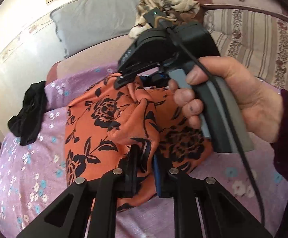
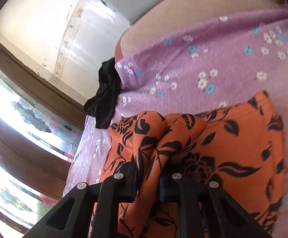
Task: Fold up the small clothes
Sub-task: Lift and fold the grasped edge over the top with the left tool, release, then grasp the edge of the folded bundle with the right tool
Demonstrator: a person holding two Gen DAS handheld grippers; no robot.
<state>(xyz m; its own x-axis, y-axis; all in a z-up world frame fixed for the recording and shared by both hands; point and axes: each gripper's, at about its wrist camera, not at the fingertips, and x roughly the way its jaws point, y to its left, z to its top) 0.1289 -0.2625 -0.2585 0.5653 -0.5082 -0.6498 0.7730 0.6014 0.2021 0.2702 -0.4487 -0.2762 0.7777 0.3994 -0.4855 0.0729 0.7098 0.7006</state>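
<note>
An orange garment with a black flower print point(image 1: 96, 123) point(image 2: 233, 148) lies bunched on a purple floral sheet point(image 1: 25, 168) point(image 2: 203, 49). My left gripper point(image 1: 146, 168) is shut on a fold of it at the near edge. In the left wrist view my right gripper point(image 1: 124, 80), held by a hand point(image 1: 243, 99), pinches the cloth's far edge and lifts it into a peak. The right wrist view shows that gripper point(image 2: 149, 178) shut on a raised ridge of the orange cloth, the rest lying flat to the right.
A crumpled black garment point(image 1: 29, 115) point(image 2: 106, 99) sits at the sheet's left edge. A grey pillow point(image 1: 96, 25) leans on the wall behind. A pile of mixed clothes point(image 1: 171, 6) and striped bedding point(image 1: 263, 43) lie at the back right. A glazed door point(image 2: 15, 109) stands left.
</note>
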